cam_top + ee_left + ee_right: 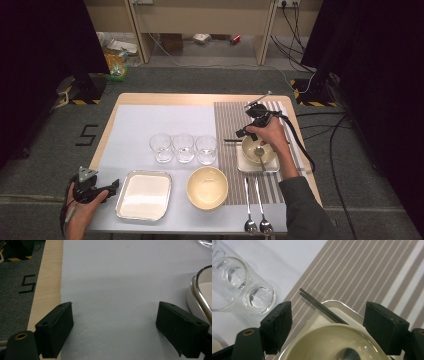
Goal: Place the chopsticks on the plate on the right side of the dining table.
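We've got the right gripper (244,131) just above the small bowl (258,149), jaws wide w/ nothing between them. The bowl sits on a small tray (244,165) on the striped mat (227,120), near the table's right edge. A spoon (259,154) lies in the bowl. In the right gripper view the bowl (324,340) rim is right below the jaws, and a pair of dark chopsticks (319,306) rests across the tray's (342,305) far corner, tips out onto the mat (362,270).

Left of the tray, approx. mid-table, three glasses (183,148) stand in a row, touching or nearly so. Toward the near edge: a bigger yellow bowl (207,187), and left of it a metal tray (144,195). Two more spoons (256,212) lie side by side on the mat at the near right corner.

Our left gripper (113,186) is at the near left corner, just beside the metal tray (200,297); jaws wide, bare pale sheet (125,277) between them in the left gripper view.
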Demonstrator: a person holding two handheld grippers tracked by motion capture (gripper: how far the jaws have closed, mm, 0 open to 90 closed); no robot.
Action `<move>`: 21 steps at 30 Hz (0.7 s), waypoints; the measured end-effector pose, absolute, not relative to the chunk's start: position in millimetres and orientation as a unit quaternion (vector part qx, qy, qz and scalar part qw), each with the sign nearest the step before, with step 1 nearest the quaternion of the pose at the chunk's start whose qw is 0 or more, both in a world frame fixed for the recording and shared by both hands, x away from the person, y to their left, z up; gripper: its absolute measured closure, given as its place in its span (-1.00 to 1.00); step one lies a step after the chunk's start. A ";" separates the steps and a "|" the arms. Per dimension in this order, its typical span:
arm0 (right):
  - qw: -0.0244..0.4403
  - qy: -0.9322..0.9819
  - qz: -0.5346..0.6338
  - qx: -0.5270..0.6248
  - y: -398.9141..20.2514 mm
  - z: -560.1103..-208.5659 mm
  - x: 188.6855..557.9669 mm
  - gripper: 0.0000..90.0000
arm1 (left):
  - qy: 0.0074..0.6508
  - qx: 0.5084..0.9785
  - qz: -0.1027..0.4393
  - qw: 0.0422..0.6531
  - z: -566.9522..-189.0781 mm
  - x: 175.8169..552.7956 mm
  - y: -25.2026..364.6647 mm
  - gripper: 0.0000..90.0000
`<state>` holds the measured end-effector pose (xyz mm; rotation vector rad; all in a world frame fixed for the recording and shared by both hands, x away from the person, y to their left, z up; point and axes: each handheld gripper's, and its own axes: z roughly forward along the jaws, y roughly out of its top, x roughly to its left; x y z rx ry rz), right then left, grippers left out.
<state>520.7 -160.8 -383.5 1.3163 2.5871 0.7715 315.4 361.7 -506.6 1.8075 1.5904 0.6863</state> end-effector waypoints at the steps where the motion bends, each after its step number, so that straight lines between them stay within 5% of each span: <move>1: 0.071 0.856 0.260 0.441 -164.8 -382.4 520.9 -0.47 | 0.603 0.686 0.260 0.314 -506.6 315.4 361.7 -0.70; 21: 0.075 0.817 0.269 0.504 -224.8 -384.8 521.8 -0.47 | 0.603 0.686 0.260 0.313 -506.6 315.4 361.7 -0.70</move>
